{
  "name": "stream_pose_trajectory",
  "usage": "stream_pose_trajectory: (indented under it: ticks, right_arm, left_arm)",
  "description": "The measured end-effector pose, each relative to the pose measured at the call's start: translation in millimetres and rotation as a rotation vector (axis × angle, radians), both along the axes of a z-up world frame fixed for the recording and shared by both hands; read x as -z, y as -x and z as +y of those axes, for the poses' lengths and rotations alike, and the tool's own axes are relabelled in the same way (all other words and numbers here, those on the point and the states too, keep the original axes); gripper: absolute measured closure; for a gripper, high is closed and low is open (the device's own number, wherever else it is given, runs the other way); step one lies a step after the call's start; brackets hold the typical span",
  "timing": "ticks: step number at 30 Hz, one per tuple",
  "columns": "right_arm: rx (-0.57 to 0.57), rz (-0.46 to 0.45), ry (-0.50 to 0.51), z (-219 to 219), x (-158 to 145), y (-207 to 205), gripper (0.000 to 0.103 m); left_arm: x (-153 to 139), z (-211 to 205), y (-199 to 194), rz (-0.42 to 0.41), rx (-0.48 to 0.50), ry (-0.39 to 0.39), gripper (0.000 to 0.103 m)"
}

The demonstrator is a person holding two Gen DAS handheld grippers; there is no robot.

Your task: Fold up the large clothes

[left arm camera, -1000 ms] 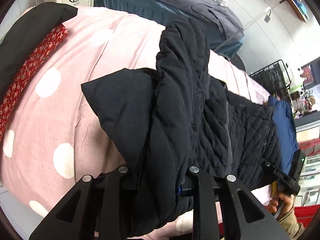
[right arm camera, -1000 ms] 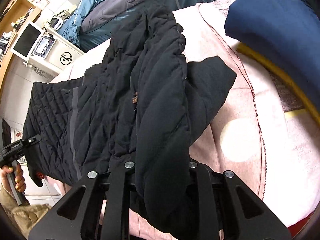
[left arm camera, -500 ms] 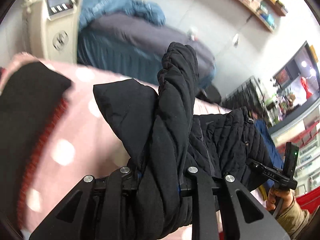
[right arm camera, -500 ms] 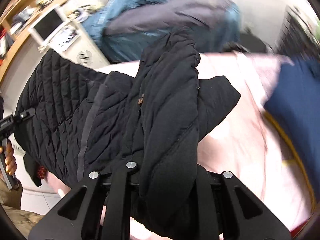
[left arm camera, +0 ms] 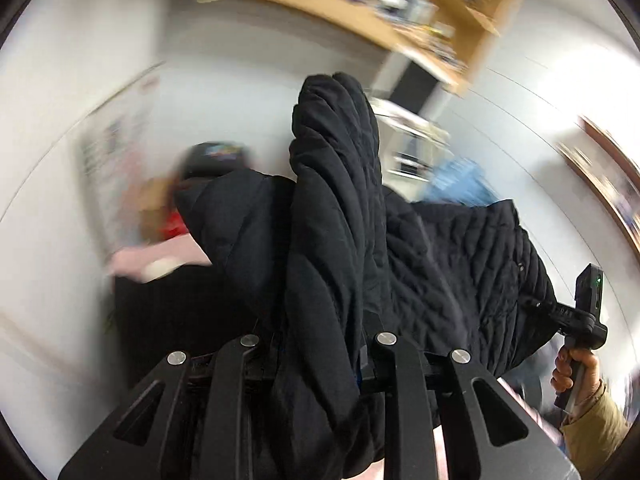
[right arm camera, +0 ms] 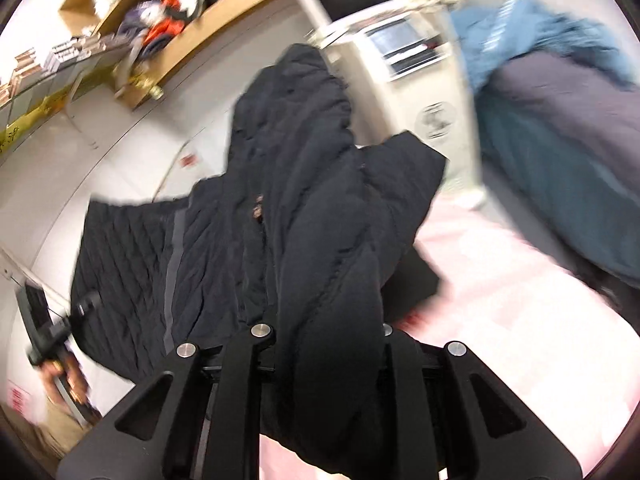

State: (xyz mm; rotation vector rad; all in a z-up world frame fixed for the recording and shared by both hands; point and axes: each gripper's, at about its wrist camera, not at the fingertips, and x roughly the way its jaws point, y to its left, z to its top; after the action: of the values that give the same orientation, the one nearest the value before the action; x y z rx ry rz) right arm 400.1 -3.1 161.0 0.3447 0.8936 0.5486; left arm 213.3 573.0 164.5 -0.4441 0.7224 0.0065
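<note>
A black quilted jacket [left arm camera: 460, 264] hangs in the air between my two grippers. My left gripper [left arm camera: 320, 344] is shut on a bunched sleeve or edge of the jacket, which drapes over the fingers. My right gripper [right arm camera: 324, 336] is shut on another bunched part of the jacket [right arm camera: 312, 208]. Each gripper shows in the other's view: the right one [left arm camera: 576, 320] at the far right, the left one [right arm camera: 48, 332] at the far left, each in a hand. The fingertips are hidden by cloth.
The pink dotted bed cover [right arm camera: 520, 320] lies below right. A second bed with dark and blue bedding [right arm camera: 560, 120] is behind. A white machine with a screen [right arm camera: 384, 40] and wooden wall shelves [left arm camera: 400, 12] stand by the wall. Both views are motion-blurred.
Both grippers have lifted the jacket up off the pink bed. The views have swung upward from the bed to the wall and shelves. Both stay shut on the jacket.
</note>
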Motion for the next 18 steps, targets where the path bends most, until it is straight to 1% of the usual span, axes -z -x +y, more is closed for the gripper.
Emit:
stream_pose_trajectory:
  ticks: [2,3,4,5,6,7,8,9,10,11,13,14,15,16,18]
  right_arm:
    - [-0.069,0.076,-0.011,46,21,-48,0.083]
    - [-0.081,0.099,-0.004,58,32,-57,0.083]
    - [-0.100,0.142,0.031,82,53,-75,0.082]
    - [-0.092,0.169,0.077,98,68,-83,0.079]
    - [-0.055,0.186,0.149,109,84,-92,0.075]
    - [-0.016,0.202,0.199,111,98,-95,0.072]
    - [0.018,0.231,0.213,109,110,-101,0.063]
    - [0.045,0.266,0.204,104,120,-105,0.053]
    - [0.086,0.330,0.148,89,137,-109,0.050]
    - [0.114,0.370,0.086,78,149,-110,0.047]
    - [0.121,0.387,0.027,68,158,-109,0.045]
    - [0.107,0.371,0.039,67,157,-106,0.041]
    - [0.101,0.350,0.073,70,155,-104,0.034]
    - [0.104,0.338,0.101,73,152,-105,0.031]
    - [0.118,0.323,0.134,77,148,-102,0.027]
  left_arm:
    - [23,24,7,0.044,-0.089,0.034,0.080]
    - [41,37,11,0.095,-0.133,0.047,0.080]
    - [57,42,10,0.148,-0.156,0.053,0.079]
    - [80,48,11,0.210,-0.186,0.060,0.077]
    - [95,52,12,0.239,-0.208,0.066,0.073]
    - [110,57,15,0.270,-0.228,0.083,0.070]
    - [121,61,18,0.284,-0.241,0.108,0.064]
    - [129,63,24,0.284,-0.255,0.129,0.057]
    - [136,65,27,0.285,-0.267,0.141,0.054]
    - [139,65,29,0.288,-0.273,0.141,0.048]
    - [146,64,28,0.298,-0.278,0.093,0.042]
    - [146,65,24,0.303,-0.283,0.071,0.038]
    - [146,64,21,0.312,-0.289,0.046,0.035]
    - [145,65,18,0.319,-0.294,0.039,0.035]
    - [147,66,15,0.335,-0.316,0.035,0.026]
